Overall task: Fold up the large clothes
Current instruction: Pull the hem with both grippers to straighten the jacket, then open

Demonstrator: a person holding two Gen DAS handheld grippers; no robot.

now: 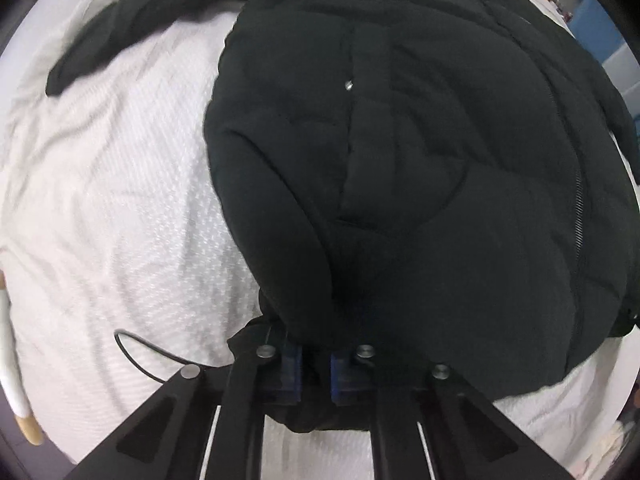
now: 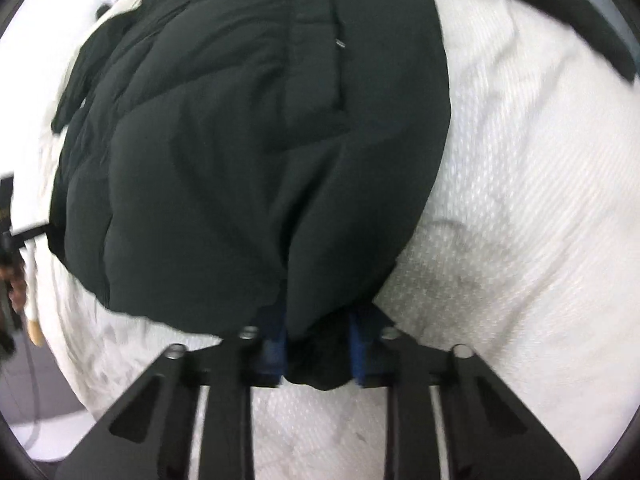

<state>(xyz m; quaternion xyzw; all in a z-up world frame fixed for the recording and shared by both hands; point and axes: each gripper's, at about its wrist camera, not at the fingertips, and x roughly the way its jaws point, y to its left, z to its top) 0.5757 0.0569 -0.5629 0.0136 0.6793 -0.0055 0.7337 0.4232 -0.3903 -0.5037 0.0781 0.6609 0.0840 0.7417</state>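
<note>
So the biggest thing here is the white textured bedcover [image 1: 120,200], which fills everything ahead of and beside both grippers, a bit rumpled. Lying on it is the black puffer jacket [image 1: 420,160], bulky and quilted, spreading out straight ahead of both tools, with one sleeve [image 1: 132,28] trailing off to the far left of the left hand-held gripper [image 1: 316,372]. That one is closed down on a bunch of the jacket's near hem, black fabric squashed between the blue pads [image 1: 292,372]. The right hand-held gripper [image 2: 318,354] is doing the same thing on its own bit of hem, jaws pinched in with cloth bulging out between them. Looks to me like the hem is about to get carried away from the person and over the body. If I were doing it, I'd lift both ends level and move them together so the padded fill doesn't sag in the middle, and I'd keep enough fabric in each pinch because slick shell cloth probably slips. Watch the zipper [image 1: 578,200] running up the right side ahead of the left tool, and the small metal snap [image 1: 348,85] further ahead, so neither ends up lumped under the fold.
</note>
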